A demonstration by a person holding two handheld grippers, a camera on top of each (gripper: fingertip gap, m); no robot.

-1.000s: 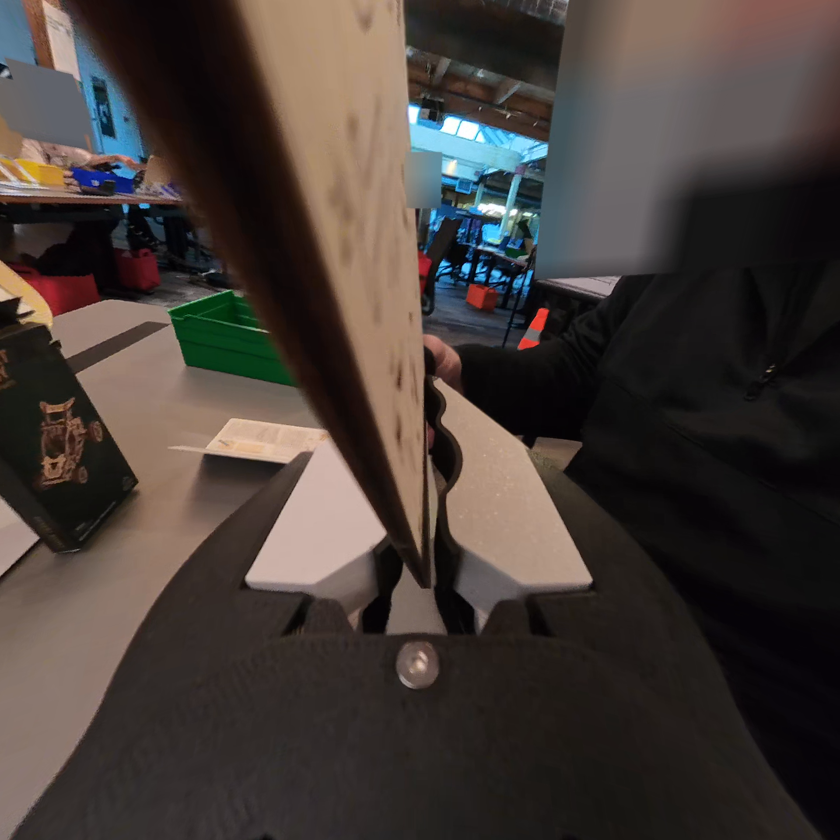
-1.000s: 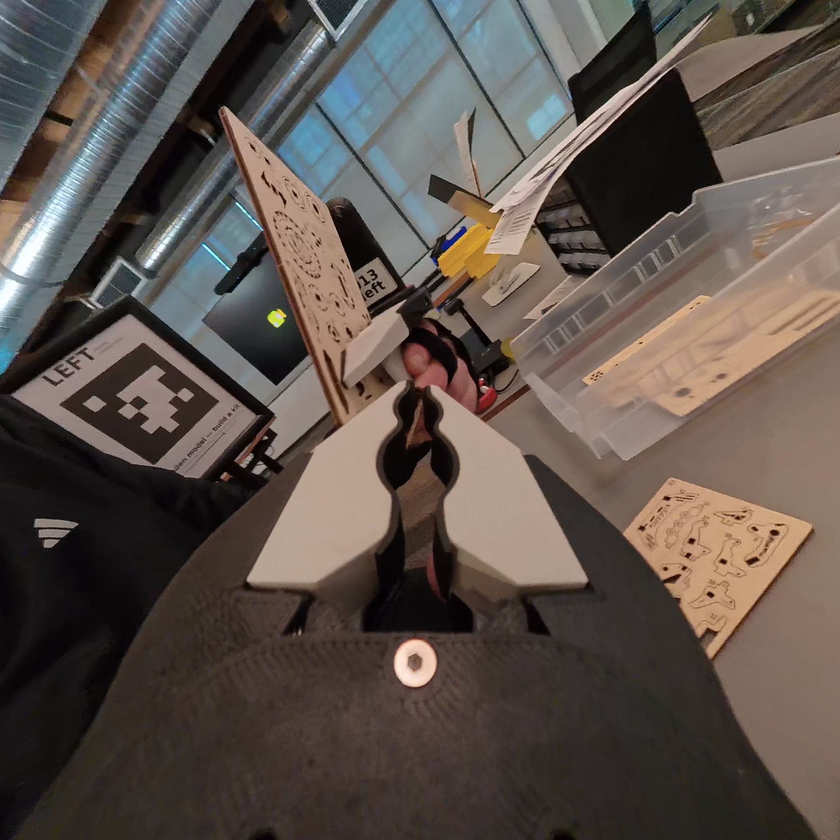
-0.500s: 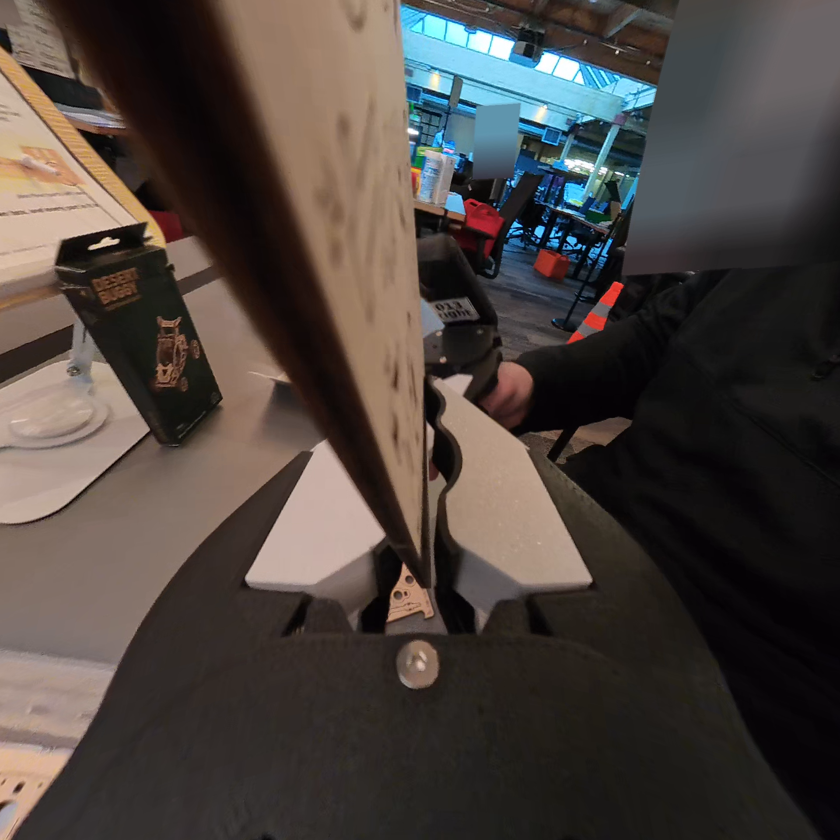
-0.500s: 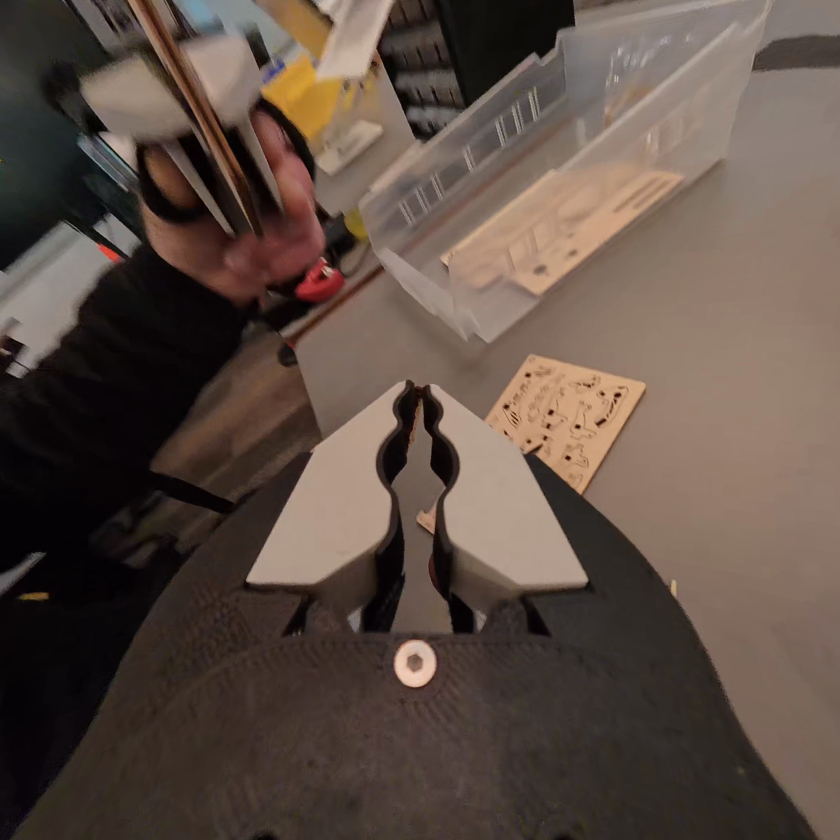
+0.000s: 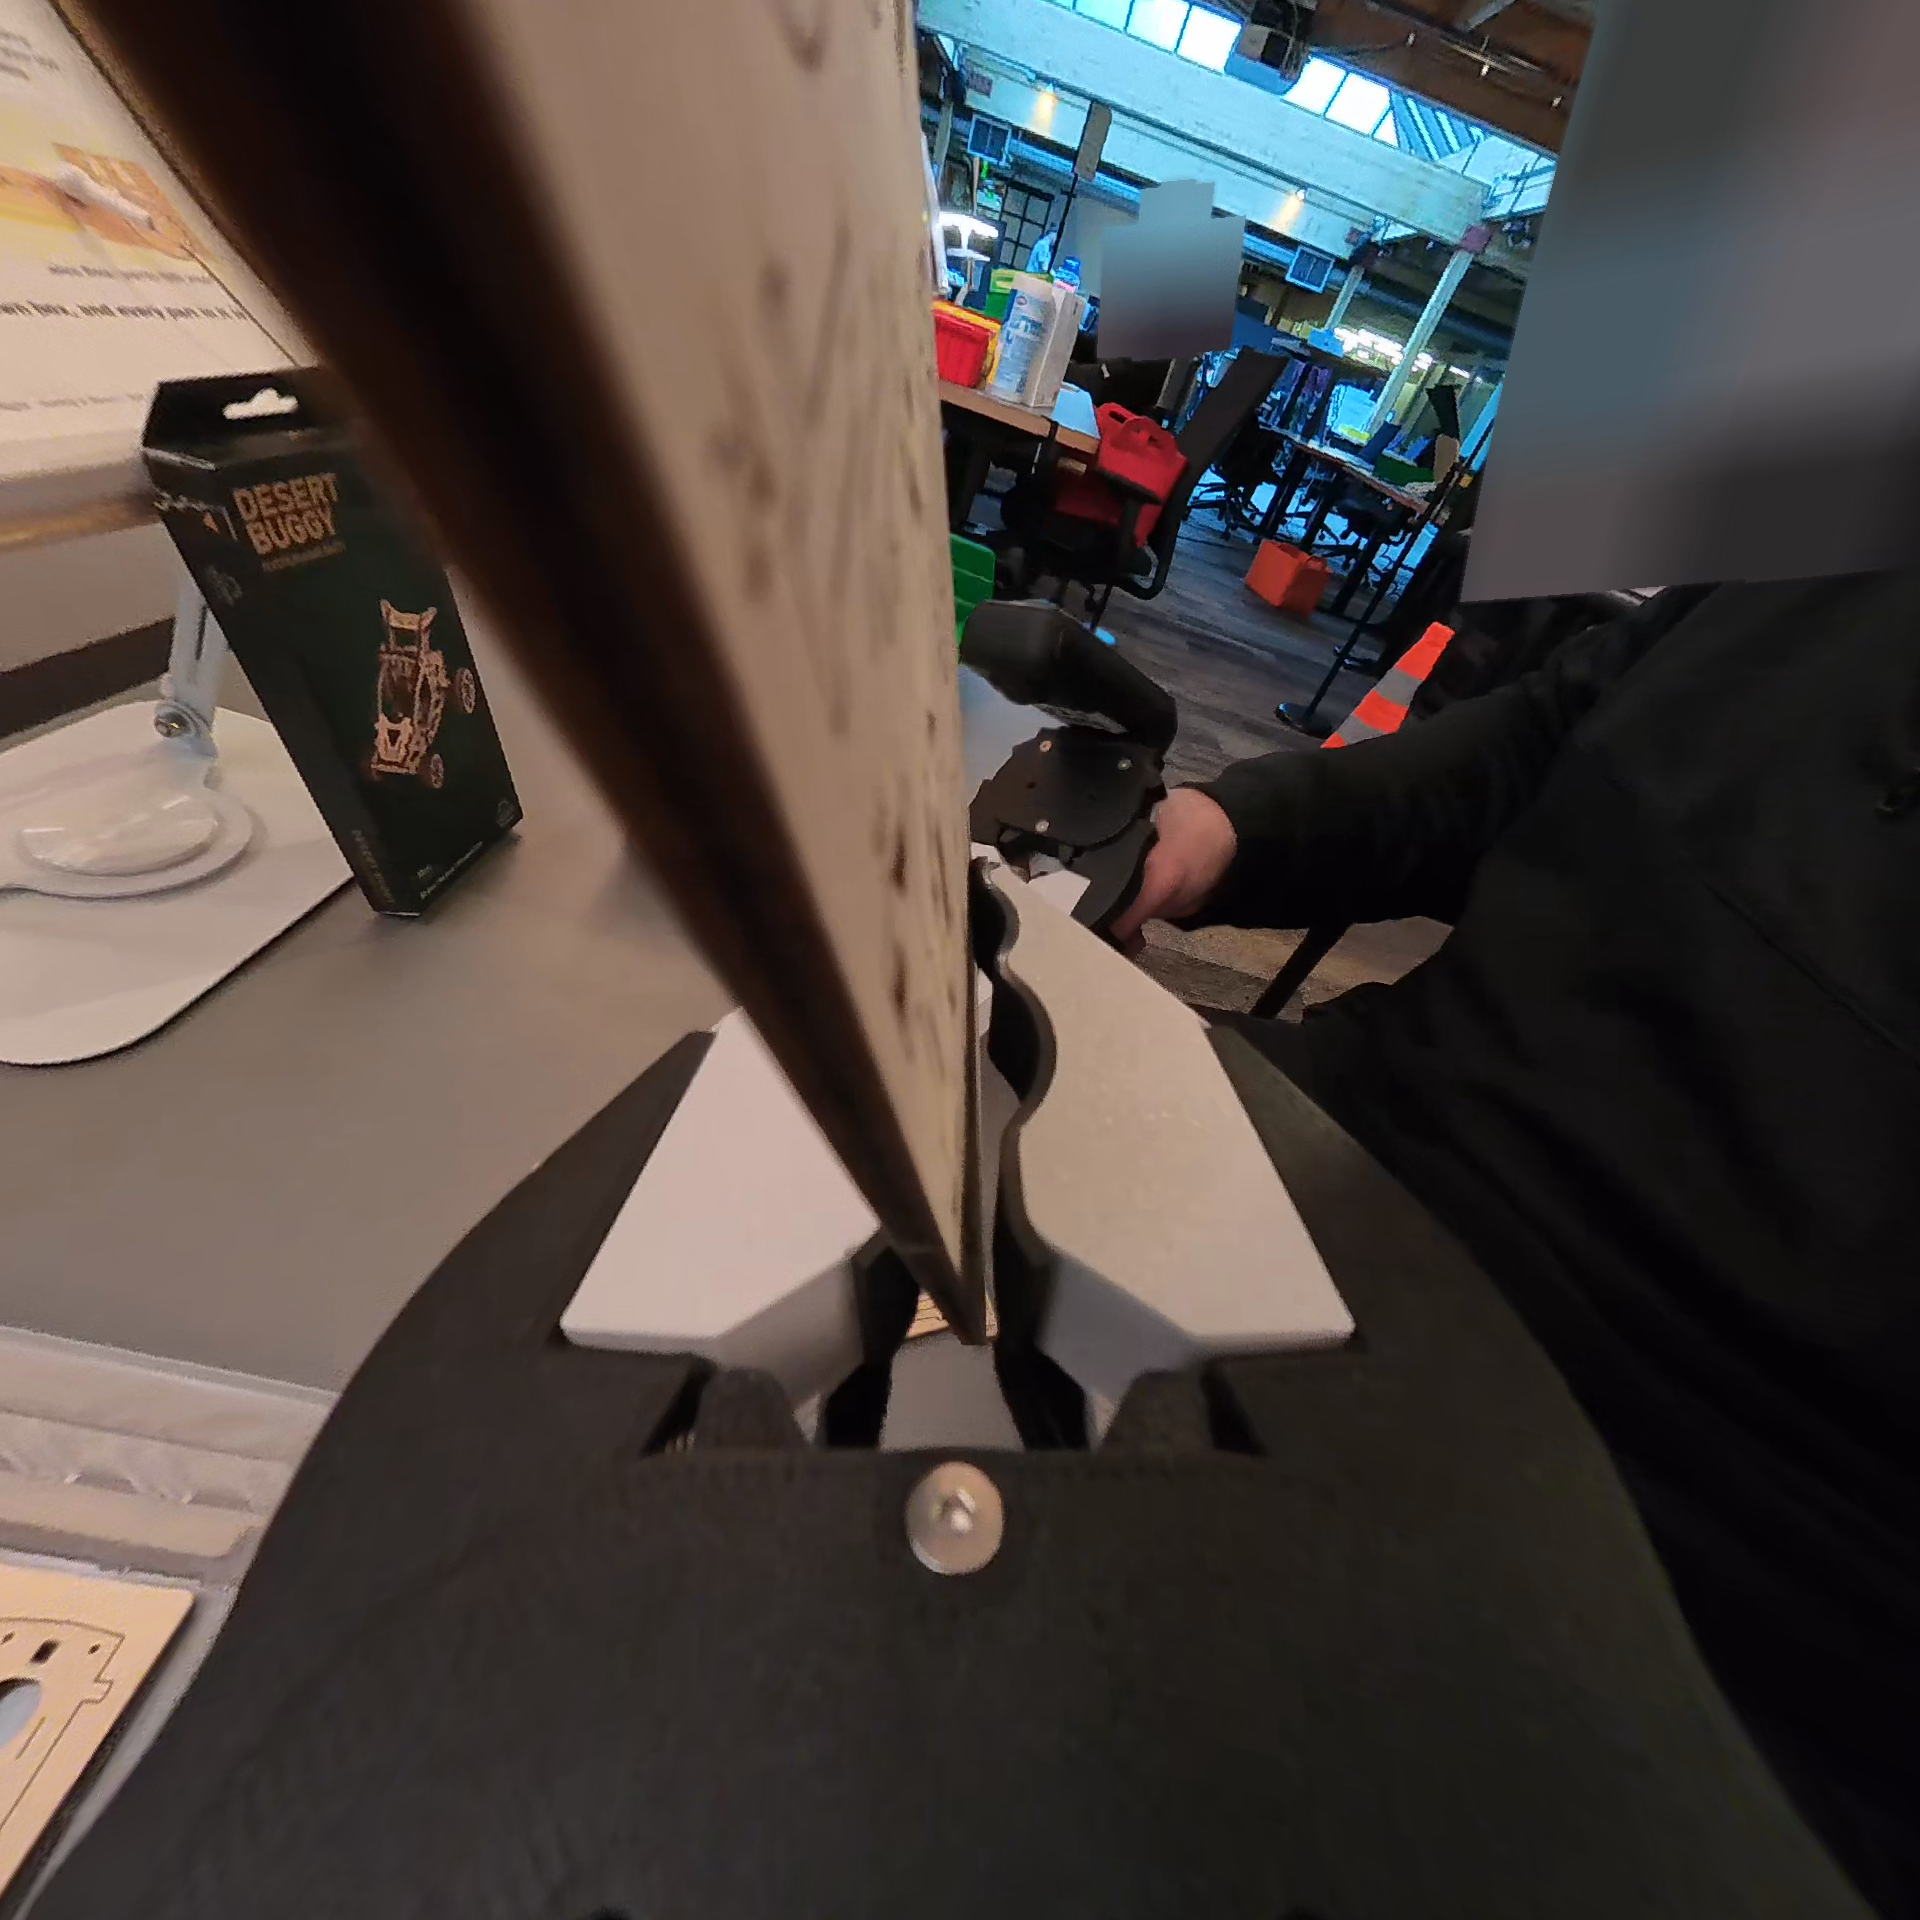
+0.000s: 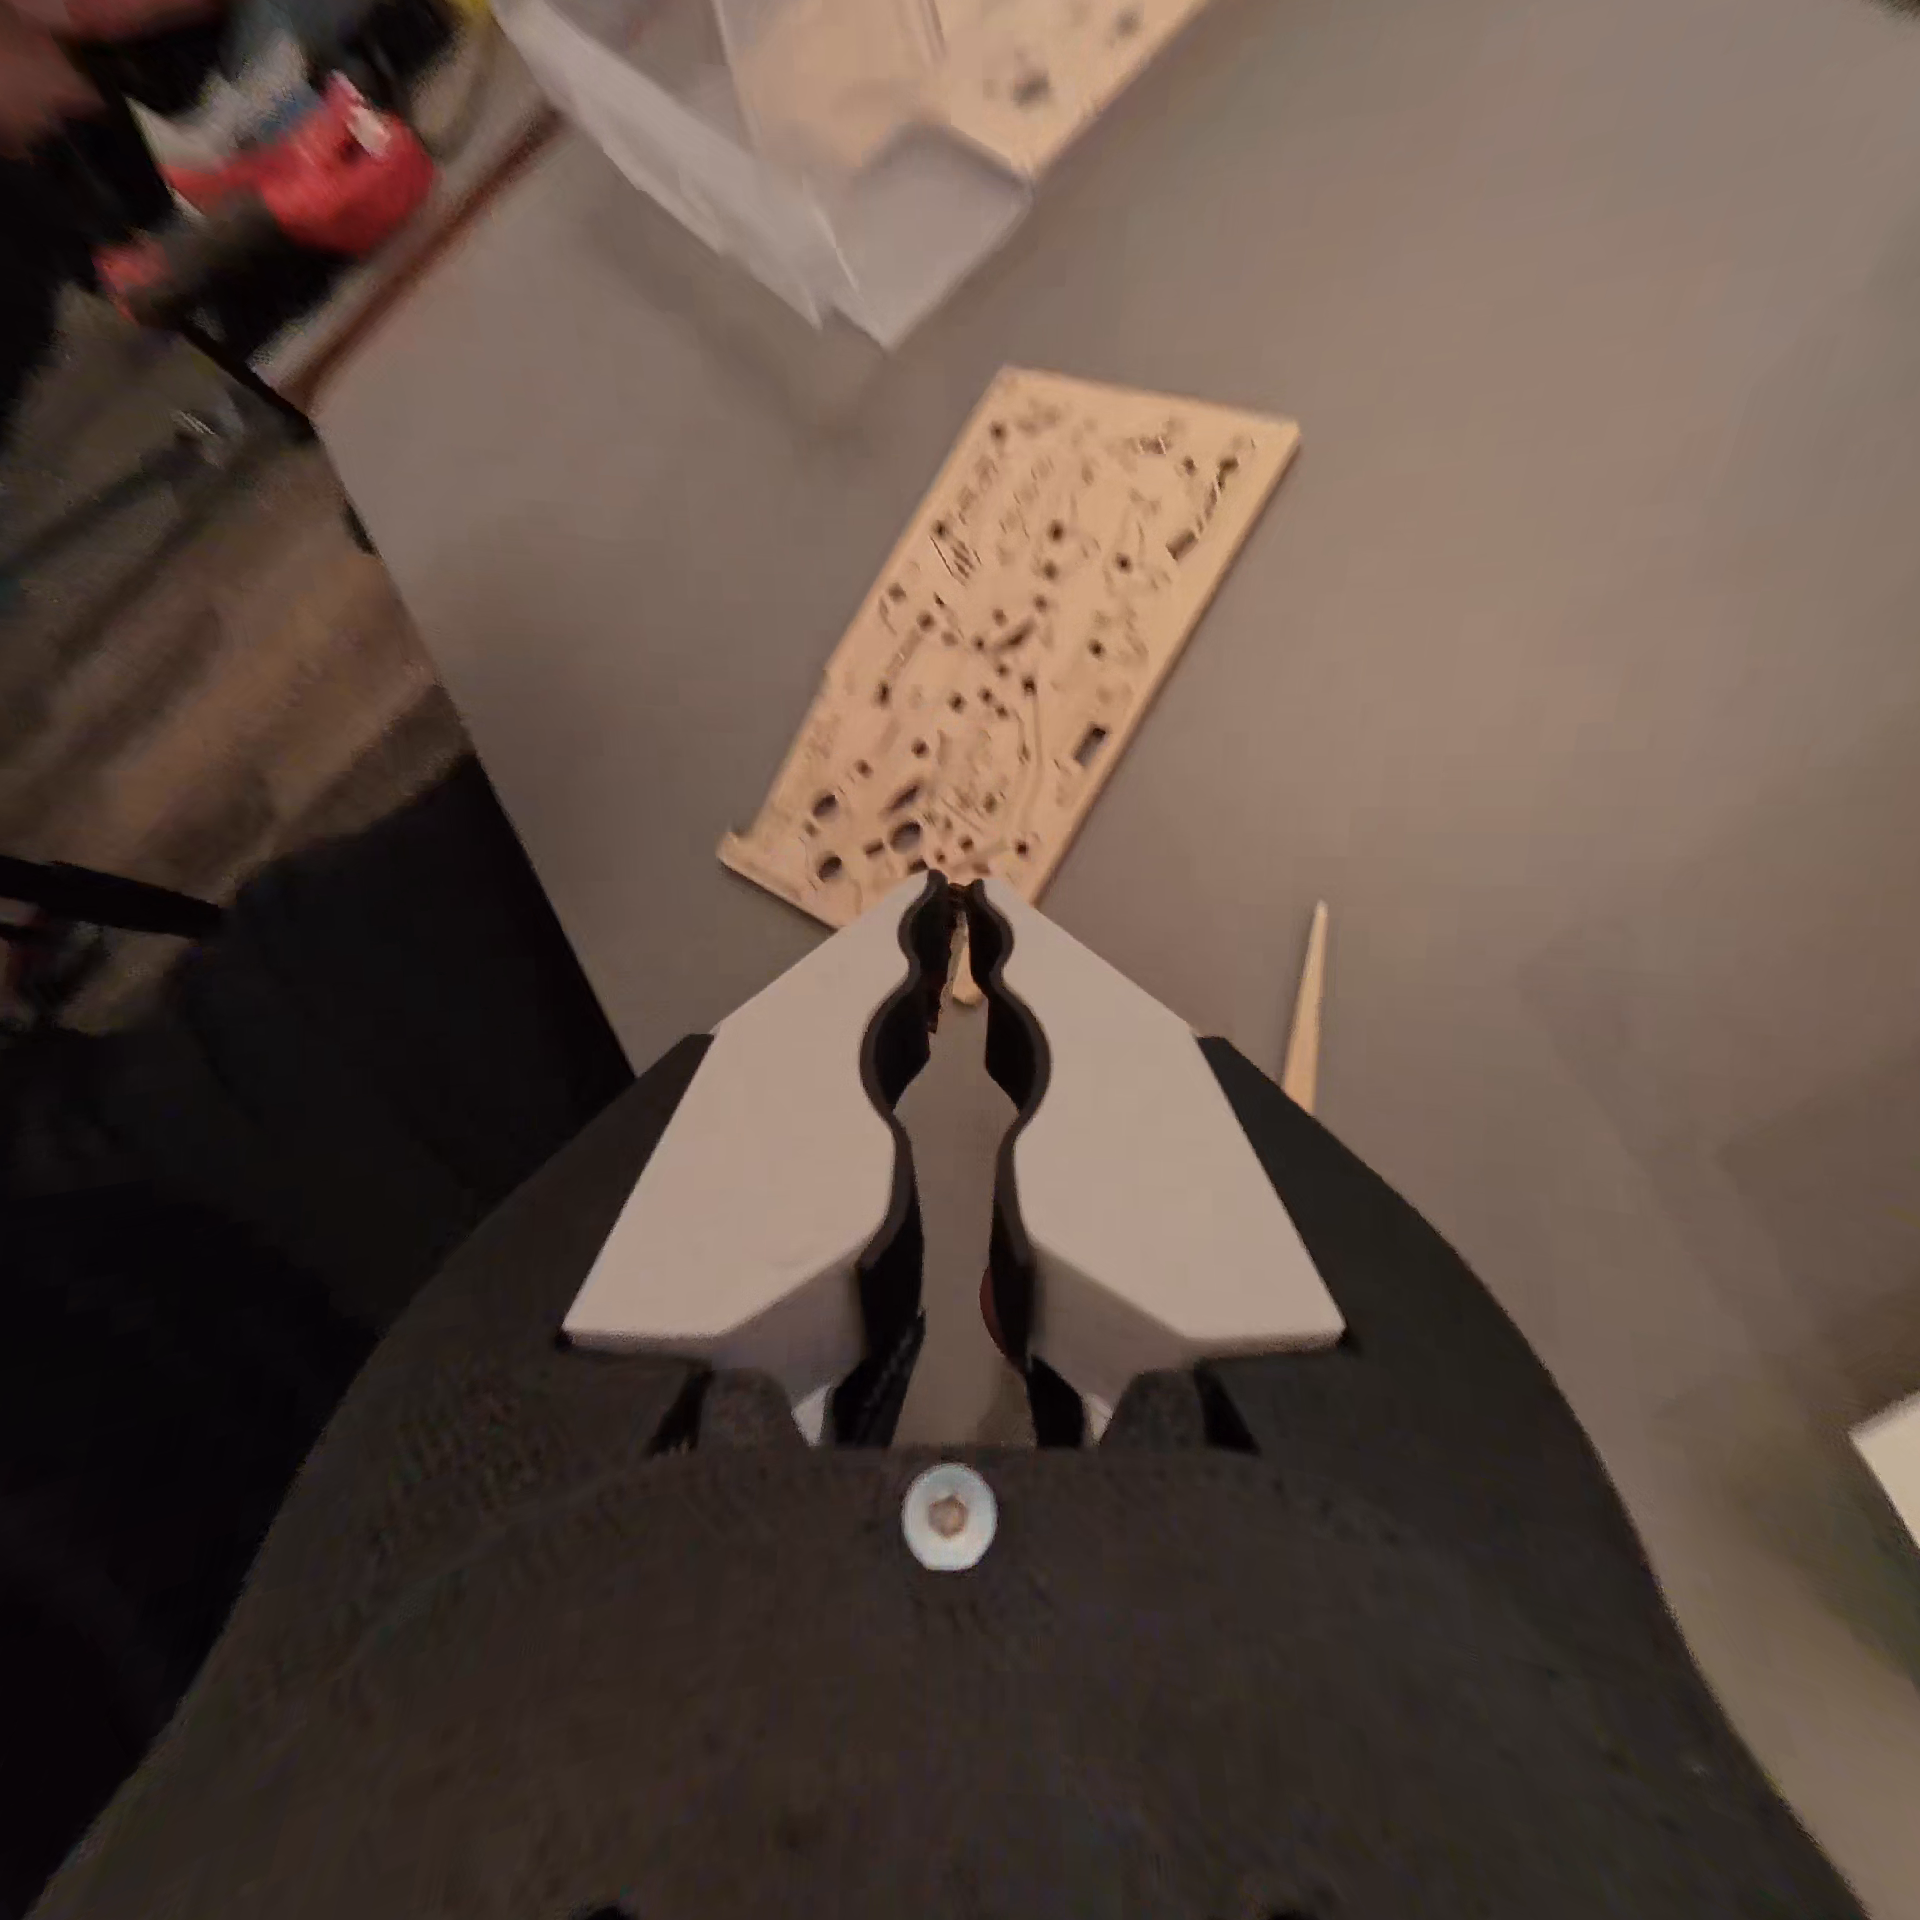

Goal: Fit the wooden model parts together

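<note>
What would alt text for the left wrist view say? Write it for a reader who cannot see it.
A thin, pale laser-cut wooden sheet stands clamped between the left gripper's grey fingers, filling the centre of the view. A black upright product box stands on the grey table at left, a person's black sleeve at right.

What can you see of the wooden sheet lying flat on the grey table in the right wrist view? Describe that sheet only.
The sheet is a thin, pale rectangular panel that looks like plywood, covered with dark laser-cut outlines and small holes, some round and some slotted. It lies flat on the table, turned at an angle, with its near corner just beyond the fingertips of the right hand-held gripper. Motion blur hides finer detail. Whether anything touches it cannot be told.
</note>
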